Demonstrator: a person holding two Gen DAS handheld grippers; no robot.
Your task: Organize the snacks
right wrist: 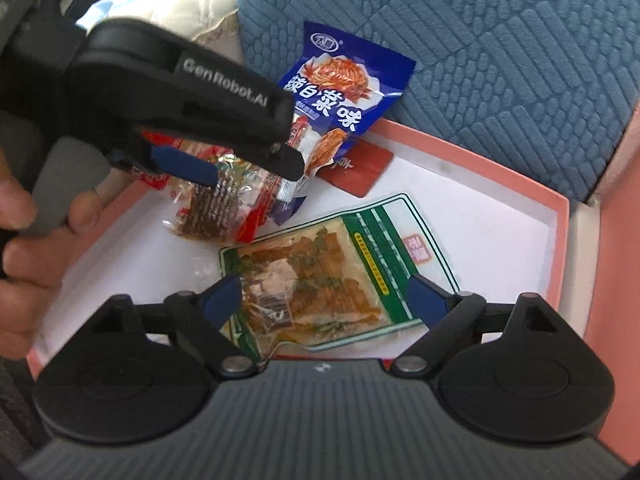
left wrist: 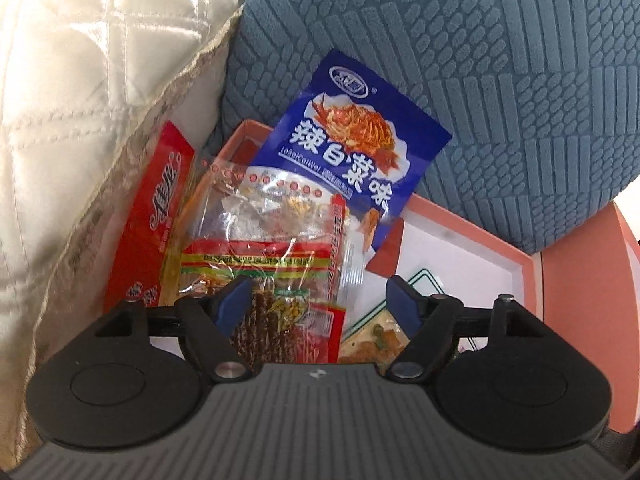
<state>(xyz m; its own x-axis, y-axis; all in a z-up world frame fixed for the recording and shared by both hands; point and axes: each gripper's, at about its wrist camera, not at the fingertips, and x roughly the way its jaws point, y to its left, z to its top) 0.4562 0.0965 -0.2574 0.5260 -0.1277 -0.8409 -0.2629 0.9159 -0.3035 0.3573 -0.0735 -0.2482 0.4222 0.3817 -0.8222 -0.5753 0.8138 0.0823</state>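
Snacks crowd the pink box (right wrist: pixel 560 208) at frame center, the blue packet (left wrist: pixel 344 152) propped upright behind the clear packet (left wrist: pixel 264 248), likely to topple if either gripper's spread, empty fingers (left wrist: pixel 236 300) nudge it.

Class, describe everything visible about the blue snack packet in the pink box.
The blue snack packet is a glossy foil-like pouch with white Chinese lettering and a picture of orange-red food. It appears sealed, slightly crumpled, and stands tilted at the box's back, leaning against the blue textured cushion. Its lower end rests among the clear-wrapped snacks. Neither tongs touch it.
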